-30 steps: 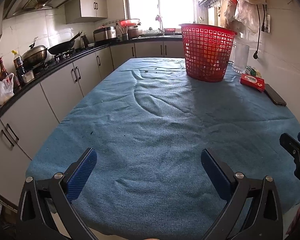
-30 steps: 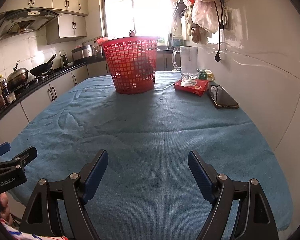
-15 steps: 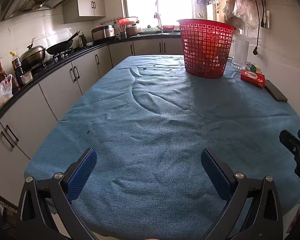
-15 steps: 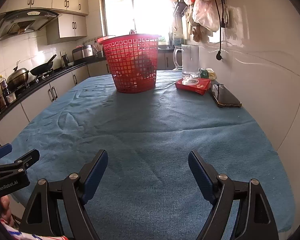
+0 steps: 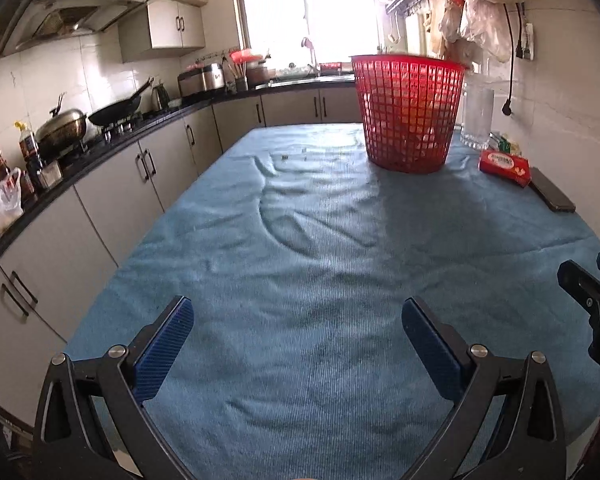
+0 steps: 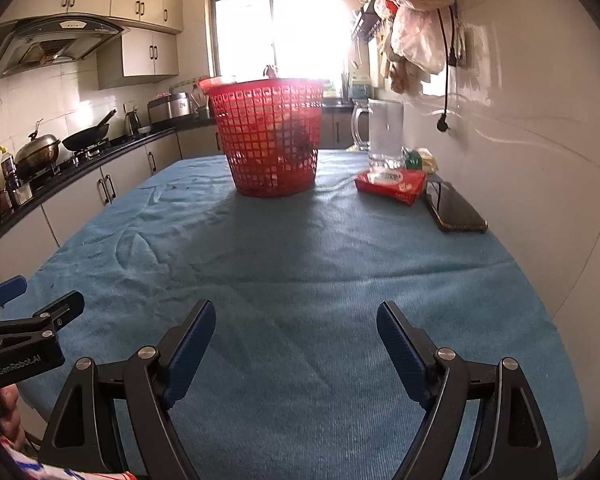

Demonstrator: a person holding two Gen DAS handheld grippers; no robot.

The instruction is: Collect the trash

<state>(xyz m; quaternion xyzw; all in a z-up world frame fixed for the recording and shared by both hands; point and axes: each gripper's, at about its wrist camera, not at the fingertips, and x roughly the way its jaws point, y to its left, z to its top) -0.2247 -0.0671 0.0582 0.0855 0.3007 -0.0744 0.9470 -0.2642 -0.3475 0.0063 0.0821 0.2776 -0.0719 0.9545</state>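
Note:
A red mesh basket [image 5: 408, 114] stands at the far end of the table with blurred items inside; it also shows in the right wrist view [image 6: 269, 140]. The table wears a wrinkled blue cloth [image 5: 320, 248]. A few tiny dark crumbs [image 5: 285, 156] lie on the cloth left of the basket. My left gripper [image 5: 296, 320] is open and empty over the near edge. My right gripper [image 6: 294, 322] is open and empty beside it. Each gripper shows at the edge of the other's view.
A red packet [image 6: 392, 181], a dark phone [image 6: 456, 212], a glass jug [image 6: 384, 136] and a green-yellow packet [image 6: 420, 158] sit along the right wall. A counter with wok [image 5: 118, 110] and pot [image 5: 62, 128] runs along the left.
Both grippers have tilted down and drawn back slightly, so the basket sits lower and farther in each view. The jaws stay open. Nothing on the table has moved.

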